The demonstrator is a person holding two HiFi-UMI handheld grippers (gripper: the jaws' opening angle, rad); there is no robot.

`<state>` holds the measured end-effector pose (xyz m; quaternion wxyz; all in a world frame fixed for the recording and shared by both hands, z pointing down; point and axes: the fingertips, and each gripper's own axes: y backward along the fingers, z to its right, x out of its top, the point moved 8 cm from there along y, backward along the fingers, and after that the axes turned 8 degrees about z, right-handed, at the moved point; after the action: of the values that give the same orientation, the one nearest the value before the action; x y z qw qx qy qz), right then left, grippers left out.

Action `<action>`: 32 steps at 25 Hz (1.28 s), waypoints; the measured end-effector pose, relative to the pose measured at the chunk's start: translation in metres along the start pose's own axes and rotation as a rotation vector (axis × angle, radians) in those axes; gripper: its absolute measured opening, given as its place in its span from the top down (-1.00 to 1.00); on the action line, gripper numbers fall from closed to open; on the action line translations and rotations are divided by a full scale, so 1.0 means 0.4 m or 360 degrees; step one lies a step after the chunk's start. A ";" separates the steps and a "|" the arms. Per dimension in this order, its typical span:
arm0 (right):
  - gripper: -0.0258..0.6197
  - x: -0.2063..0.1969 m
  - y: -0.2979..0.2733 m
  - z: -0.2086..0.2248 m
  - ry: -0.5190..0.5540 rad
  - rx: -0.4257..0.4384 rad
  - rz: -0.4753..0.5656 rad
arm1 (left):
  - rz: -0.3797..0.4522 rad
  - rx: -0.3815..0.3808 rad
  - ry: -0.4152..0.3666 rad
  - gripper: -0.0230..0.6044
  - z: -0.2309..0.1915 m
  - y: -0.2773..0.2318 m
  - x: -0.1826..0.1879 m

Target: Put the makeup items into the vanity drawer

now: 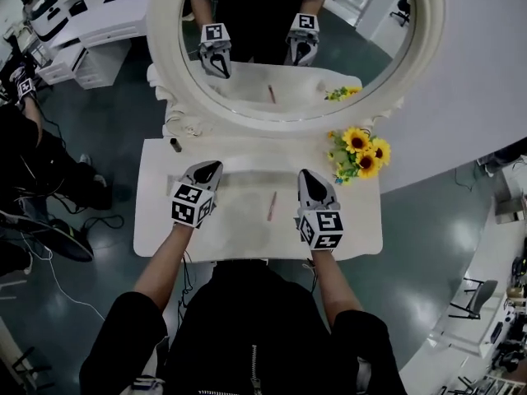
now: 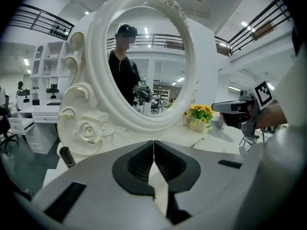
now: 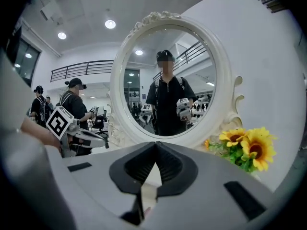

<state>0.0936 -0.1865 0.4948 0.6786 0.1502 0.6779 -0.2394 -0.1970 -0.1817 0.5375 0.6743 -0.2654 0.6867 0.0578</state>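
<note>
A thin pink makeup pencil (image 1: 272,206) lies on the white vanity top (image 1: 156,220), between my two grippers. A small dark tube (image 1: 174,144) stands at the back left by the mirror base; it also shows in the left gripper view as the dark tube (image 2: 66,156). My left gripper (image 1: 211,169) hovers left of the pencil, jaws shut and empty (image 2: 153,150). Right of the pencil hangs my right gripper (image 1: 305,176), its jaws also shut with nothing between them (image 3: 154,150). No drawer shows in any view.
A large oval mirror (image 1: 428,48) in a carved white frame stands at the back of the vanity. A pot of sunflowers (image 1: 361,155) sits at the back right. Other people and white desks are to the left (image 1: 49,31).
</note>
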 end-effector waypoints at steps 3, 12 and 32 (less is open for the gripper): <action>0.91 -0.005 0.036 0.037 -0.0008 -0.0085 -0.0006 | -0.0026 -0.0097 -0.0019 0.86 0.049 -0.054 -0.006; 0.91 -0.047 0.140 0.104 -0.0056 -0.0279 -0.0053 | -0.0210 -0.0403 0.0021 0.85 0.190 -0.171 -0.089; 0.91 -0.100 0.257 0.157 -0.0086 -0.0447 -0.0150 | -0.0848 -0.0386 -0.0066 0.22 0.381 -0.311 -0.392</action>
<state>0.2025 -0.1282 0.5243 0.6990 0.0153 0.6926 -0.1776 -0.0135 -0.1762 0.7093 0.6428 -0.5140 0.5670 -0.0343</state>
